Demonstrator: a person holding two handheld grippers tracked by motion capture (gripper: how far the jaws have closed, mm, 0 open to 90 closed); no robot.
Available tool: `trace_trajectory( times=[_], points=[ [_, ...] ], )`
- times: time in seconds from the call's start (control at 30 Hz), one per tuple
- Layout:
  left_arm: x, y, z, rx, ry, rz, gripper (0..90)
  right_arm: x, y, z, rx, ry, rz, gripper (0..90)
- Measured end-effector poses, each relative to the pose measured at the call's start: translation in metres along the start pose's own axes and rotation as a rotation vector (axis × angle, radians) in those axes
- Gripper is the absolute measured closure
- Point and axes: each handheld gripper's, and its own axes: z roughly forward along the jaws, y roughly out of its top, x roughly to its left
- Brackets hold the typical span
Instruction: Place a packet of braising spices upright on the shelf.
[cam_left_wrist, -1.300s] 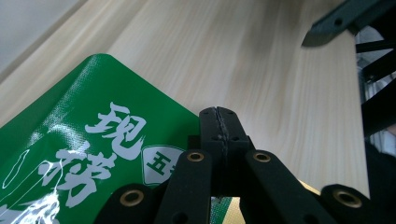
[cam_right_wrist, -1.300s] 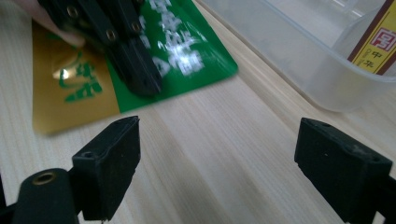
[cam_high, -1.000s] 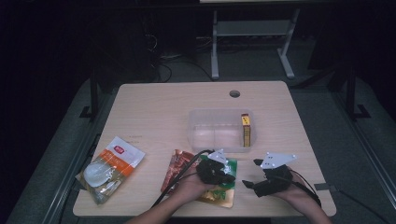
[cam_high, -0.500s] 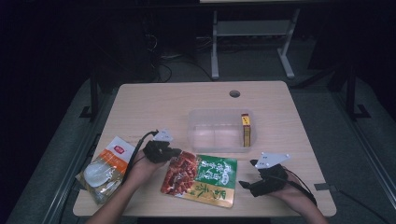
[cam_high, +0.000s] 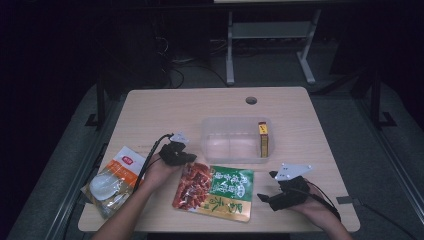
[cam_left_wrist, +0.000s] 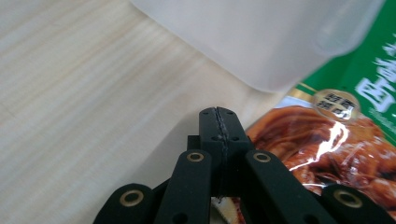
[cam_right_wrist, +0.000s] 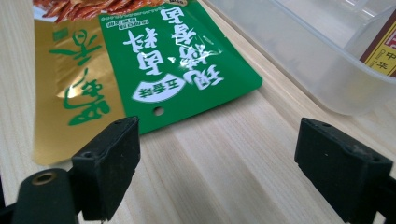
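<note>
**Left jaws closed at packet corner, right jaws spread**

My left gripper (cam_high: 176, 152) sits at the 10 o'clock corner of the green-and-red snack packet (cam_high: 215, 192), jaws pressed together, nothing between them. My right gripper (cam_high: 286, 192) rests at the packet's 3 o'clock, jaws spread, empty. The clear tub (cam_high: 235, 141) lies at its 12 o'clock; the tub's yellow box (cam_high: 263, 140) is cut off in the right gripper view. The counter (cam_high: 200, 107) carries all.

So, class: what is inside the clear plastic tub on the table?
The tub holds one small yellow and red box, standing on edge against its right wall. The rest of its floor looks bare through the frosted plastic. The box's underside and far face are hidden.
</note>
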Motion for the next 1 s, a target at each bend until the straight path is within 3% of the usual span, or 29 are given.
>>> trace_trajectory(
  times=[0.23, 0.27, 0.37, 0.43, 0.53, 0.57, 0.63, 0.73, 0.8, 1.0],
  points=[
    [-0.015, -0.014, -0.012, 0.013, -0.054, 0.012, 90.0, 0.000, 0.000, 0.001, 0.000, 0.001, -0.001, 13.8],
    [-0.018, -0.016, -0.012, -0.006, -0.065, -0.007, 90.0, 0.001, 0.001, 0.001, 0.000, 0.000, -0.001, 13.8],
    [-0.022, -0.020, -0.017, -0.010, -0.082, -0.001, 90.0, 0.001, 0.001, 0.001, -0.002, 0.002, 0.003, 13.8],
    [-0.023, -0.020, -0.021, -0.042, -0.094, 0.023, 90.0, 0.001, 0.001, 0.001, -0.002, 0.001, 0.003, 13.8],
    [-0.022, -0.016, -0.023, -0.080, -0.135, 0.103, 88.5, 0.001, 0.001, 0.001, -0.002, 0.003, 0.003, 13.8],
    [-0.023, -0.014, -0.021, -0.065, -0.143, 0.135, 69.3, 0.001, 0.000, 0.001, -0.001, 0.002, 0.004, 13.8],
    [-0.026, -0.011, -0.017, -0.064, -0.175, 0.179, 58.6, 0.000, 0.000, 0.001, 0.000, 0.005, 0.003, 13.8],
    [-0.029, -0.009, -0.011, -0.057, -0.206, 0.229, 47.8, 0.000, 0.000, 0.002, 0.002, 0.007, 0.003, 13.8],
    [-0.029, -0.007, -0.008, -0.035, -0.205, 0.255, 39.7, 0.001, 0.000, 0.002, 0.001, 0.008, 0.004, 13.8],
    [-0.030, -0.009, 0.001, -0.001, -0.208, 0.280, 27.5, 0.000, 0.000, 0.002, 0.005, 0.006, 0.009, 13.8]
  ],
)
